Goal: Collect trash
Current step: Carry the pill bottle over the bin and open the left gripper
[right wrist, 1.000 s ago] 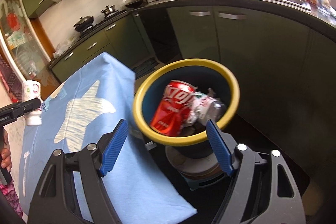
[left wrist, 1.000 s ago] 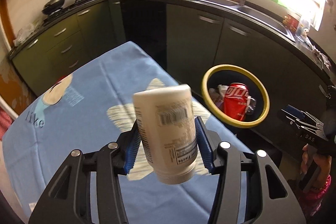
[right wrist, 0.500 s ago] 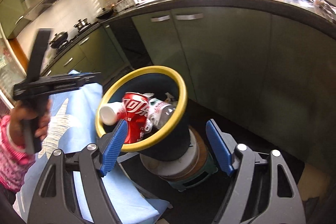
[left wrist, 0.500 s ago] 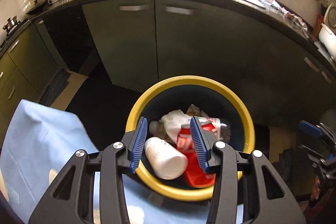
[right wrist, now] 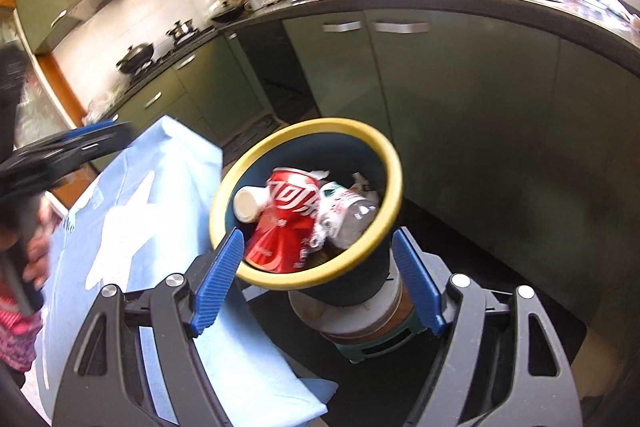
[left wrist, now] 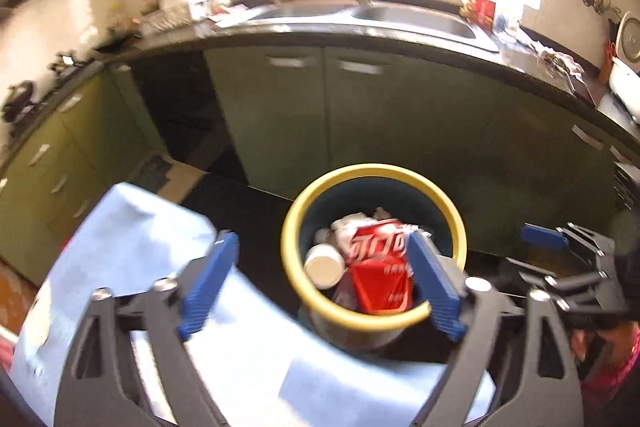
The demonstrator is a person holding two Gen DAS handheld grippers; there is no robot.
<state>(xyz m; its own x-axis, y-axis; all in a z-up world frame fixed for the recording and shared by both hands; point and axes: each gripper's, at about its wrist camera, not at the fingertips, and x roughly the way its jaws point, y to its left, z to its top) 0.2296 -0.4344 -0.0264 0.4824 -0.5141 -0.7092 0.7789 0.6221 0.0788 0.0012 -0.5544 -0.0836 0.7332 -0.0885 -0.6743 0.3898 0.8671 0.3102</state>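
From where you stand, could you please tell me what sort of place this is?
Most likely a home kitchen: a steel sink set in a dark countertop, green cabinets below, and a wok on the stove.

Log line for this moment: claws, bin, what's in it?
left claw: open, empty | right claw: open, empty | bin: upright beside blue table | inside: white bottle, red can, crushed clear bottle

Left gripper [left wrist: 320, 283]: jaws spread wide, nothing between them, positioned above the near rim of the yellow-rimmed bin [left wrist: 456, 223]. Right gripper [right wrist: 318, 281]: jaws spread wide, empty, held beside the bin.
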